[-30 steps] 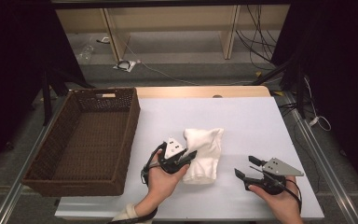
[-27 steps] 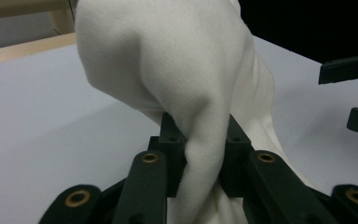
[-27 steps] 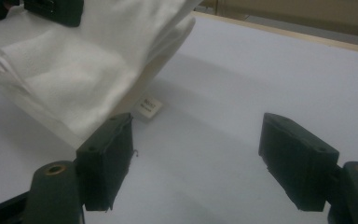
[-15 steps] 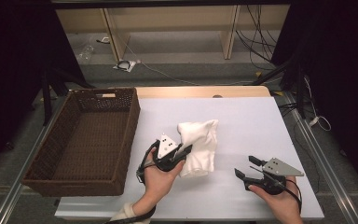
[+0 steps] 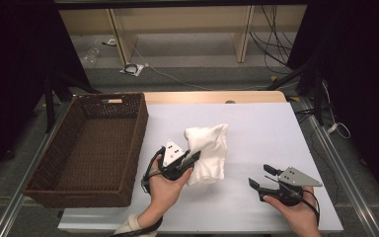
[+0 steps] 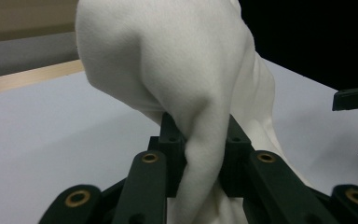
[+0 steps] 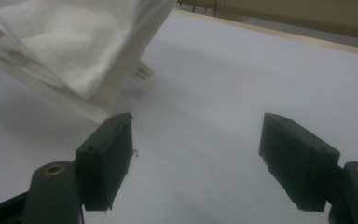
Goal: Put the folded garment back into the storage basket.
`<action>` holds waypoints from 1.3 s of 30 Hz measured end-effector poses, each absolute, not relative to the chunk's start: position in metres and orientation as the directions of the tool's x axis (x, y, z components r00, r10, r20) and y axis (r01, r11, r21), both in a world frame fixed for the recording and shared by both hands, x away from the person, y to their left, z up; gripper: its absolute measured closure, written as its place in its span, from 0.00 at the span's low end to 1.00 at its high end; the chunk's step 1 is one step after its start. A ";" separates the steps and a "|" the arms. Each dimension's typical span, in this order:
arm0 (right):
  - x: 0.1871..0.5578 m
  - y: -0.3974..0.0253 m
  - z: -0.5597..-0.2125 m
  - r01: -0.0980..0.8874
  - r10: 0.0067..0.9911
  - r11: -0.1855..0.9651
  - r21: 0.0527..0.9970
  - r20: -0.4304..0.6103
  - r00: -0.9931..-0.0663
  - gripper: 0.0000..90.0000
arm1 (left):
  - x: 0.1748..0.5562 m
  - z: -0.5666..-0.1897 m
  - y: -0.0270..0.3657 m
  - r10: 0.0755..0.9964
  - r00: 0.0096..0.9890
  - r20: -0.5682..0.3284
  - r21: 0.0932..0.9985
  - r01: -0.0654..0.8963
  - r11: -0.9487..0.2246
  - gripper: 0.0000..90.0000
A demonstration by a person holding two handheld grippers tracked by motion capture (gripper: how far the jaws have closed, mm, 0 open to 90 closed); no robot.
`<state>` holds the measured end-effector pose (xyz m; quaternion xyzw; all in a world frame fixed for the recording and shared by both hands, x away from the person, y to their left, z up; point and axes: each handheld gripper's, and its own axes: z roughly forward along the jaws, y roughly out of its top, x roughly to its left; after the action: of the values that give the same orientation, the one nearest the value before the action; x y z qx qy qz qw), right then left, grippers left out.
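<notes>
- The folded white towel [image 5: 208, 153] lies on the white table [image 5: 261, 128], just right of the wicker basket [image 5: 91, 148], with its long axis running away from the person, the far end tilted slightly right.
- The left gripper [image 5: 190, 159] has its jaws closed on a pinch of the towel's left edge; in the left gripper view the cloth [image 6: 186, 93] bunches up between the two black jaws and rises above them, partly lifted.
- The right gripper [image 5: 260, 177] rests well apart to the right, jaws spread wide and holding nothing; in its own view the towel's near corner [image 7: 70, 51], with a small sewn tag [image 7: 142, 73], sits just ahead and left of the jaws.
- The relation that counts: the basket lies directly to the left of the held towel, on the side of the left hand [image 5: 165, 185], so that arm is nearer and, I judge, would carry the cloth sideways over the basket's right wall.
</notes>
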<state>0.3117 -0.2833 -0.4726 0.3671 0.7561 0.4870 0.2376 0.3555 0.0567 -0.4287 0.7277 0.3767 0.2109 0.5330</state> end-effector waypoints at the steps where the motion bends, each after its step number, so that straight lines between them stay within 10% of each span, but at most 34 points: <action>1: 0.312 -0.283 -0.473 0.324 0.786 0.258 0.910 -0.003 -0.618 0.30 | 0.355 -0.428 0.057 0.774 0.625 -0.097 0.935 0.324 -0.145 0.83; 39: 0.313 -0.282 -0.473 0.314 0.784 0.255 0.915 -0.006 -0.620 0.29 | 0.355 -0.412 0.079 0.808 0.580 -0.100 0.948 0.303 -0.100 0.83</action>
<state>0.3129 -0.2818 -0.4733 0.3636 0.7550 0.4901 0.2399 0.3552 0.0791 -0.4116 0.7041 0.3944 0.2330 0.5426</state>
